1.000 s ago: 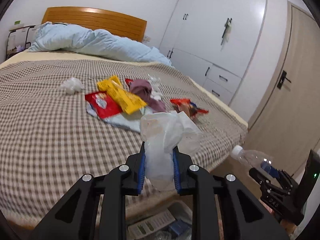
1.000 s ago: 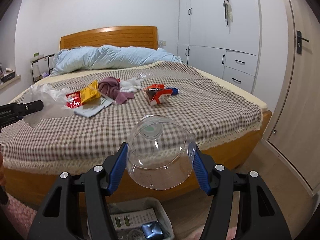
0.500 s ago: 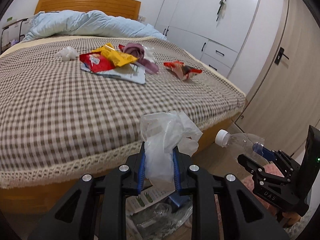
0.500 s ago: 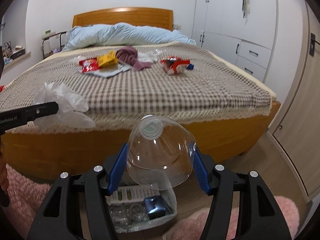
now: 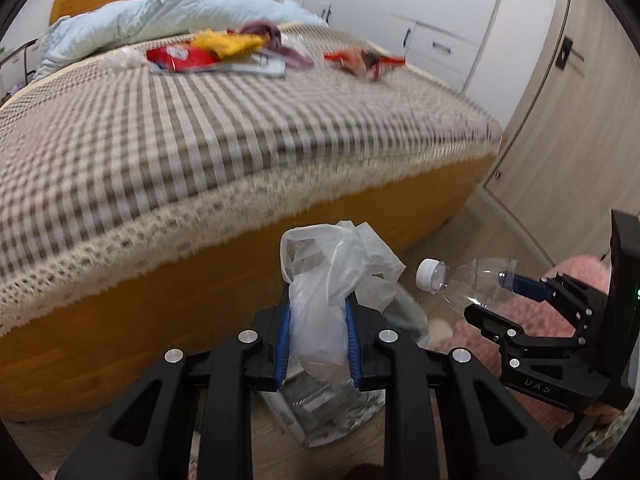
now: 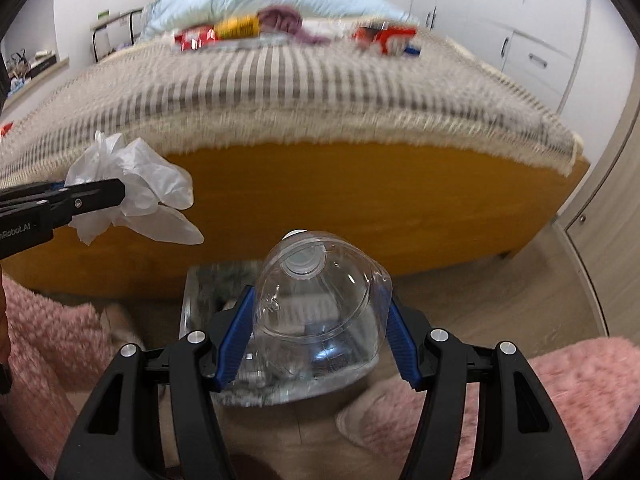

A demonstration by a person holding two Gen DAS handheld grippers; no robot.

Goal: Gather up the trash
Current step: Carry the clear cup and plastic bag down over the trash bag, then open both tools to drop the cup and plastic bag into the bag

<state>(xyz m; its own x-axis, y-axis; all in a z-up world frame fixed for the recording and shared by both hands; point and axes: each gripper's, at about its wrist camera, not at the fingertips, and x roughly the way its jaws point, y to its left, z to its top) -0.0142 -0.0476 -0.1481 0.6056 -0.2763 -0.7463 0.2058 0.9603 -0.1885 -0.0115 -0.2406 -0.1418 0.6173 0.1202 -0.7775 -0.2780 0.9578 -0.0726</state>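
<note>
My left gripper (image 5: 318,340) pinches a crumpled clear plastic bag (image 5: 336,280) and my right gripper (image 6: 320,338) squeezes a clear plastic bottle (image 6: 320,300), both low in the frame above the clear trash bin (image 6: 200,292), ready to drop.

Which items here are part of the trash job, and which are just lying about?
Job:
- crumpled plastic bag in left gripper
- clear bottle in right gripper
- bin on the floor below both
- snack wrappers on the bed

Lying about:
- blue duvet
- purple cloth
- pink rug
- wardrobe
</note>
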